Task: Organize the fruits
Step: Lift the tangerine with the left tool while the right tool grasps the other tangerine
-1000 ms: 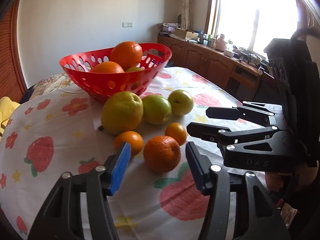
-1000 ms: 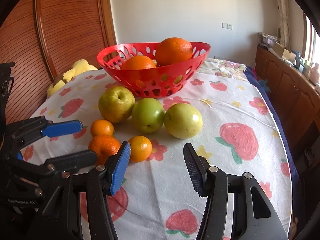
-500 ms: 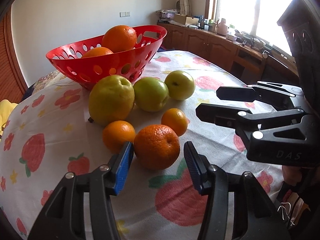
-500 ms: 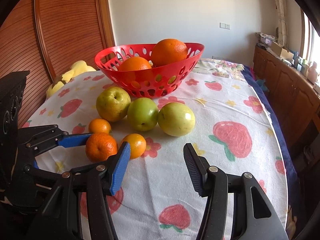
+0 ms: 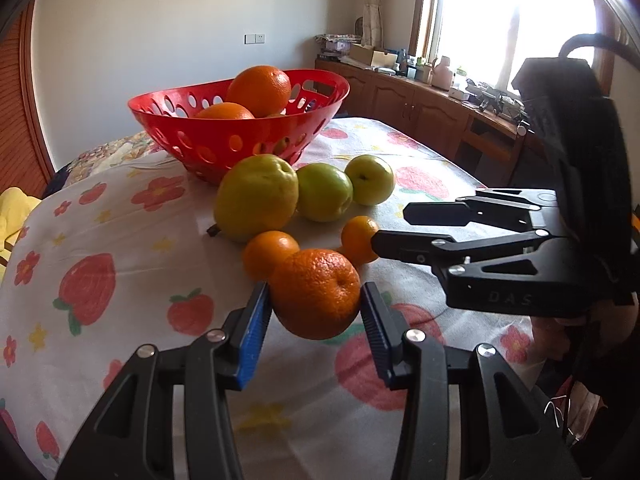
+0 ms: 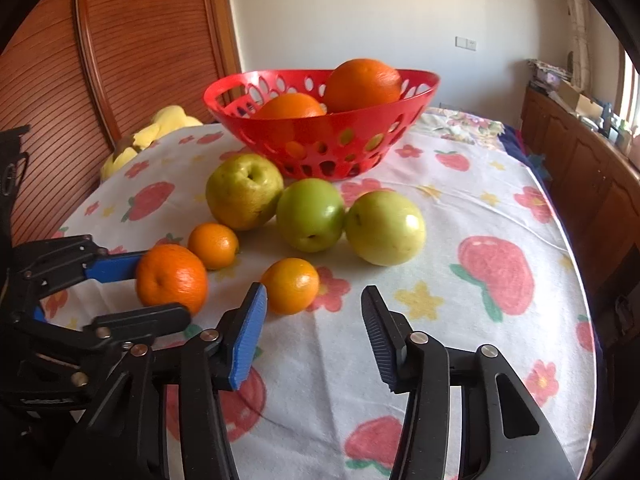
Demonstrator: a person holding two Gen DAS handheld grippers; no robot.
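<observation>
A large orange (image 5: 316, 292) (image 6: 172, 276) sits on the strawberry-print tablecloth between the pads of my left gripper (image 5: 312, 300) (image 6: 164, 292), whose jaws are closing and touch it on both sides. Two small oranges (image 5: 268, 252) (image 5: 358, 238) lie just behind it. My right gripper (image 6: 314, 296) (image 5: 390, 227) is also closing, with nothing between its pads; one small orange (image 6: 291, 286) lies just ahead of its left pad. A yellow-green pear (image 6: 244, 190) and two green apples (image 6: 310, 214) (image 6: 384, 228) lie in a row before the red basket (image 6: 340, 136) (image 5: 200, 128), which holds two oranges.
A wooden slatted door (image 6: 120, 60) stands at the left, with a yellow soft toy (image 6: 160, 128) at the table's edge. Wooden cabinets (image 5: 440, 112) with clutter run under the window on the right. Bare cloth (image 6: 480, 320) lies at the near right of the table.
My left gripper has come forward around the large orange and its jaws have narrowed onto it. The right gripper's jaws have narrowed a little; it has hardly moved.
</observation>
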